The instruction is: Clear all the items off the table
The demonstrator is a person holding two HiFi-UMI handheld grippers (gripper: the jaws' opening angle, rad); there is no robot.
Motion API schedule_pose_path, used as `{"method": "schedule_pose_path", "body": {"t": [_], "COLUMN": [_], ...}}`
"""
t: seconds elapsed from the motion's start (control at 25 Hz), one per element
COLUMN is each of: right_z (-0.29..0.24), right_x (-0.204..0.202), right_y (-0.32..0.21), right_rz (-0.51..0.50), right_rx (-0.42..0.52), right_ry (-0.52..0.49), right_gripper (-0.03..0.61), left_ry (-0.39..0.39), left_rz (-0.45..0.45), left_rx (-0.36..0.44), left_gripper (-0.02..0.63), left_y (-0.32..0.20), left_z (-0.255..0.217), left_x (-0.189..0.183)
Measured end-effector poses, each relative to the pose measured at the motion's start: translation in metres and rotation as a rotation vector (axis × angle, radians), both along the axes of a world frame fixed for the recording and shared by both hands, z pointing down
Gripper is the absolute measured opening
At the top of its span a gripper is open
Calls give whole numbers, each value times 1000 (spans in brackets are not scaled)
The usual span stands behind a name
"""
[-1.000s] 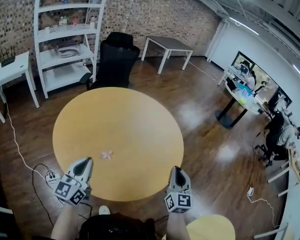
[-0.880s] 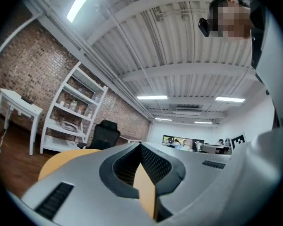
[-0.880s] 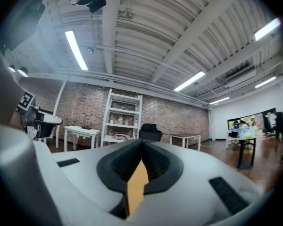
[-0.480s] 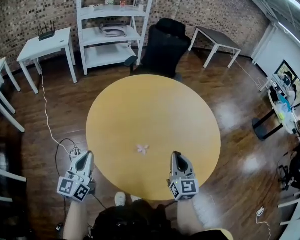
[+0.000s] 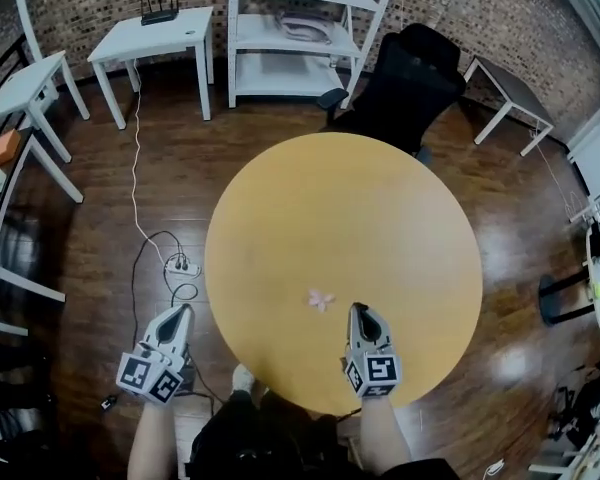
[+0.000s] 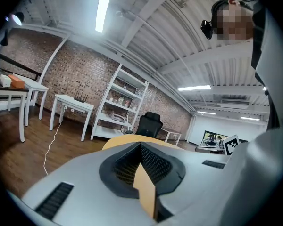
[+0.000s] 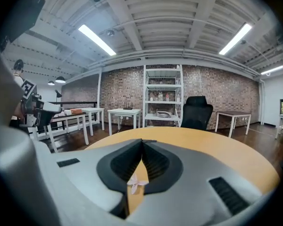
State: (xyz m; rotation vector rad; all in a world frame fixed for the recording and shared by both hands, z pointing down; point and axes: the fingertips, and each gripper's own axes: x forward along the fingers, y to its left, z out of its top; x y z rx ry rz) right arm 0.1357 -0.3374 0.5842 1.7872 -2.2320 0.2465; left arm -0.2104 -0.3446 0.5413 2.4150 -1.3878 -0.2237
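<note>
- The round table is bare except for one small pink scrap, which looks like a bit of folded paper or a petal shape. It lies on the table's near side, a little in from the near rim.
- A second ago the scrap lay between the two grippers and closer to the left one. Now it lies just ahead of the right gripper, slightly to the left of its tips and not touching them.
- The right gripper has come forward over the table's near rim. In its own view the jaws are pressed together with nothing between them. The scrap shows through the gap behind the tips, lying on the table top beyond.
- The left gripper was over the table's near rim a second ago. It is now off the table altogether, over the wooden floor at the table's left, near a power strip.
- The left gripper's jaws are also closed and empty. Its view looks across the table's far edge towards a black chair.
- For the task this means, as I judge it, that the right gripper is lined up for the pick and the left stands out of the way.
- The scrap is the only thing left to clear, and nothing is gripped yet. The right jaws would have to open before they can take so thin and flat a piece, and closing just short of it could push it along the table.
</note>
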Motion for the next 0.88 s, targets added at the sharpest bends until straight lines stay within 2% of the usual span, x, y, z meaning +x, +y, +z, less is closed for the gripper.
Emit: {"method": "schedule_pose_path", "body": {"t": [0.12, 0.2, 0.36, 0.44, 0.64, 0.8, 0.84, 0.88], "right_z": [23, 38, 66, 86, 137, 156, 158, 158], "right_x": [-8, -13, -24, -29, -32, -34, -33, -31], "right_y": [-5, -10, -24, -28, -35, -38, -39, -40], "right_rz": [-43, -78, -131, -162, -169, -158, -151, -143], "right_rx": [-51, -92, -175, -232, -382, -435, -437, -435], "right_ry": [20, 45, 48, 46, 90, 83, 81, 77], "right_gripper": [6, 53, 57, 122, 123, 123, 106, 64], "left_ry": [-7, -18, -41, -50, -48, -58, -58, -58], "left_rz": [-17, -37, -84, -120, -161, -146, -145, -143], "left_rx": [-44, -55, -78, -84, -132, -164, -166, -166], "left_gripper": [-6, -6, -6, -6, -6, -6, -6, -6], "left_y": [4, 4, 3, 3, 6, 6, 7, 7], "left_z": [18, 25, 37, 42, 58, 67, 67, 66], "left_x": [-2, -2, -8, -15, -24, -23, -22, -21]}}
